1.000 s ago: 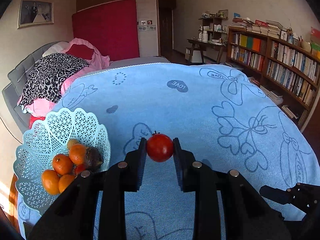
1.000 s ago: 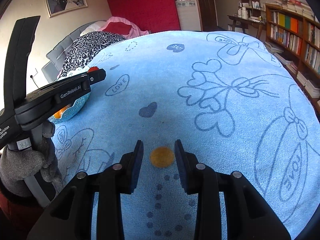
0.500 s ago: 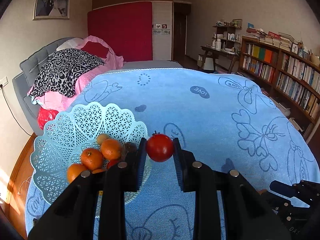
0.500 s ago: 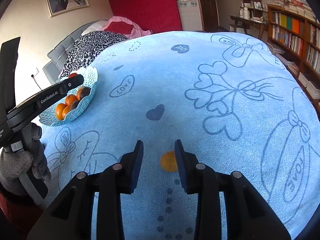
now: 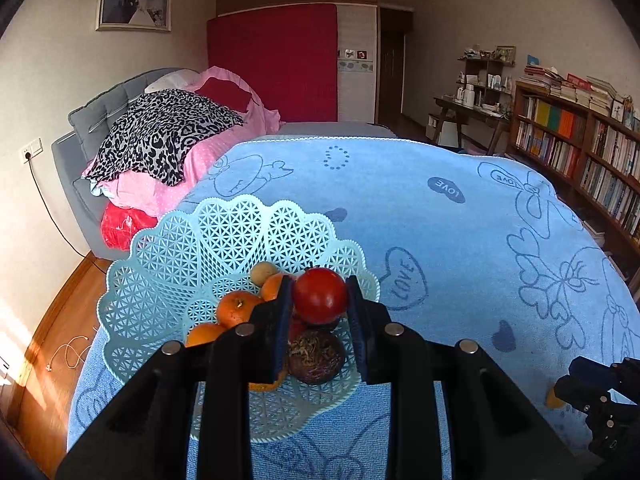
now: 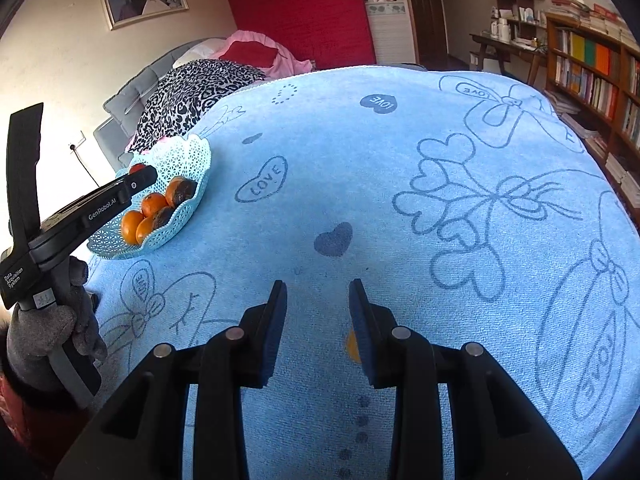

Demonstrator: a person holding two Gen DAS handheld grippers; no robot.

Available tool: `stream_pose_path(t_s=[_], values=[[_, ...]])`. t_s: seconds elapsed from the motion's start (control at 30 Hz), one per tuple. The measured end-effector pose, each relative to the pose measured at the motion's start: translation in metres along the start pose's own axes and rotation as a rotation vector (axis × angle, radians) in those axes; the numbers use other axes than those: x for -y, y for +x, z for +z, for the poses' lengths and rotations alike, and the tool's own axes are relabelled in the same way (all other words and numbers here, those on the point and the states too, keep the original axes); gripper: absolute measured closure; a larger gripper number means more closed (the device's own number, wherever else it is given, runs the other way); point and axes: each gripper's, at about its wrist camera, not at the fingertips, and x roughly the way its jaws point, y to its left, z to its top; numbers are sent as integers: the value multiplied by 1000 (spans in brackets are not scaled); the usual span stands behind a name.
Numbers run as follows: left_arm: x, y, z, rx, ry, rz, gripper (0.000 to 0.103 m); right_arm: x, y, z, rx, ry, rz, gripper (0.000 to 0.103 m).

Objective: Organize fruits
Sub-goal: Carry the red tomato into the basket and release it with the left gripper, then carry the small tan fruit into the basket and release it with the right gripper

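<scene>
On the blue bedspread (image 6: 360, 184), my left jaws (image 5: 319, 300) clench a smooth, bruisable tomato (image 5: 320, 295) by its sides above the basket (image 5: 168, 264), my right jaws (image 6: 318, 300) gaping near an orange (image 6: 352, 345).

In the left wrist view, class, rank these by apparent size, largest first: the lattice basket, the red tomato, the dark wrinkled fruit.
1. Lattice basket, clearly largest.
2. Red tomato and dark wrinkled fruit: they look alike, and the tomato is raised in the left gripper, so no ranking.
</scene>
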Motion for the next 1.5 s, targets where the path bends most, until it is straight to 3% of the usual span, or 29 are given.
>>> stream_pose_path(t_s=[0.2,0.3,0.37,0.43,0.53,0.67,0.73,0.87,1.03,1.13,1.33,1.5], values=[[-27,4,0,-13,-71,36,76,-20,7,25,8,-44,55,70],[-43,6,-1,-17,-120,63,62,-31,12,36,10,-57,84,70],[-53,5,0,-13,-145,76,38,-37,18,43,6,-59,104,70],[-62,2,1,1,-174,85,28,-43,23,49,-2,-58,127,70],[-74,-2,3,16,-208,96,22,-43,21,58,8,-56,126,70],[-79,-3,4,19,-225,101,10,-17,14,48,-17,-28,43,68],[-79,-3,3,25,-228,105,6,1,13,36,-53,-12,-6,62],[-74,-5,4,31,-213,105,5,26,14,9,-124,17,-50,59],[-74,-9,6,40,-214,100,3,26,22,-14,-175,-17,-101,59],[-80,-11,7,42,-229,101,3,20,26,-19,-169,-55,-144,71],[-93,-11,7,39,-261,123,3,-15,20,9,-93,-129,-80,74],[-101,-12,6,44,-283,141,3,-64,28,45,-27,-184,36,74]])
